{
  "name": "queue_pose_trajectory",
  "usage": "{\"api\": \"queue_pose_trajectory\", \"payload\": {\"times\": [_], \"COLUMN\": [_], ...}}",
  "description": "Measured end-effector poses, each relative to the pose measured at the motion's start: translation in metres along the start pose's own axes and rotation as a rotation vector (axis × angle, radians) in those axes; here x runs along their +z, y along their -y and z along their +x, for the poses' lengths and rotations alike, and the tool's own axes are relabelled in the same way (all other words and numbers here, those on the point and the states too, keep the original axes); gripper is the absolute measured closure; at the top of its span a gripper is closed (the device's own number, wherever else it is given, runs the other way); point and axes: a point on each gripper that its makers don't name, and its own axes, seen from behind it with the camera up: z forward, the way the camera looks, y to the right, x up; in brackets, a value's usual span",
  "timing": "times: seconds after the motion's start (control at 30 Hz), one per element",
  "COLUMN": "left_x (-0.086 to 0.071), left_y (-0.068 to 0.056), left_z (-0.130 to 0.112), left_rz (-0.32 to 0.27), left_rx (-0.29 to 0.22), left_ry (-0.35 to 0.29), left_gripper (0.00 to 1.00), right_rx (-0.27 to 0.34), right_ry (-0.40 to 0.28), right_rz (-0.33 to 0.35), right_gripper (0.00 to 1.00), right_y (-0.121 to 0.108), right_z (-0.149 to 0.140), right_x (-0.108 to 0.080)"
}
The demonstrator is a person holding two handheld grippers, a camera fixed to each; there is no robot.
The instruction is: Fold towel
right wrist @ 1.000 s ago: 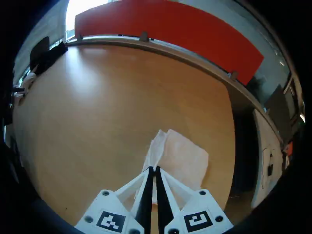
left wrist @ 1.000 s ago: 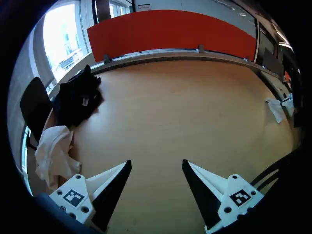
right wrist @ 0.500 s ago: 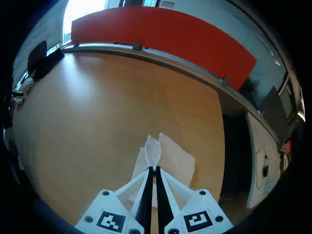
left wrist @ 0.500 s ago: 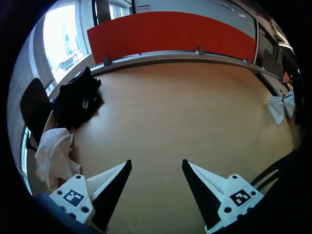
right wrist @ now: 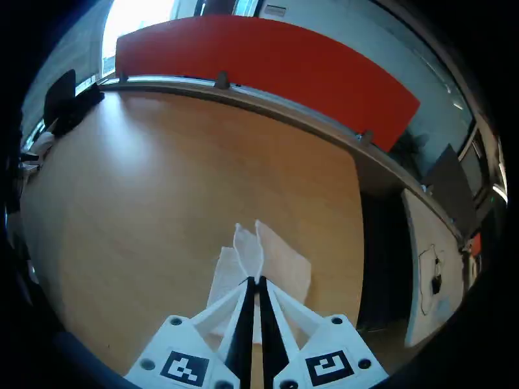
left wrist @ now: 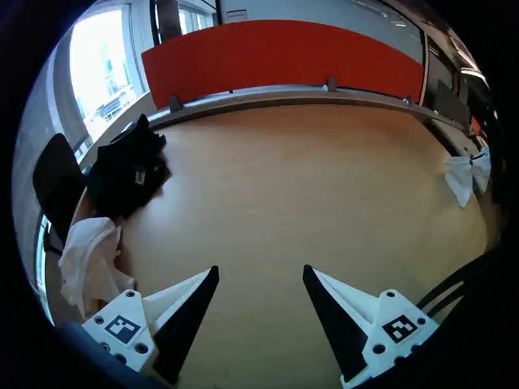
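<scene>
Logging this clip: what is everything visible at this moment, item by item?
towel: 1, pale peach-white, on the table's right side, pinched at one edge
table: 1, light wood, under everything
divider panel: 1, red, along the table's far edge
dark heap: 1, black, far left of the table; fabric or bag, cannot tell
cloth: 1, white, crumpled at the table's left edge
chair: 1, black, beyond the left edge
left claw: 1, white with black fingers, open above the table
right claw: 1, same colours, shut on the towel
</scene>
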Motion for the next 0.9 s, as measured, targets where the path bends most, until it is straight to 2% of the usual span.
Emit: {"api": "queue_pose_trajectory", "payload": {"times": [0.4,0.9], "left_x": [-0.003,-0.004], "left_y": [-0.001,-0.001], "left_z": [-0.001,-0.003], "left_rz": [0.003,0.009], "left_rx": [0.006,0.022], "left_ry": [-0.001,0.006], "left_gripper": [0.04,0.04], "right_rx": [-0.006,0.021], "right_ry": [0.023,0.088], "right_rz": [0.025,0.072], "right_gripper": [0.95,0.95], "right_y": [0.014,0.047], "right_z": [-0.021,-0.069], "right_x": [0.004,0.028]}}
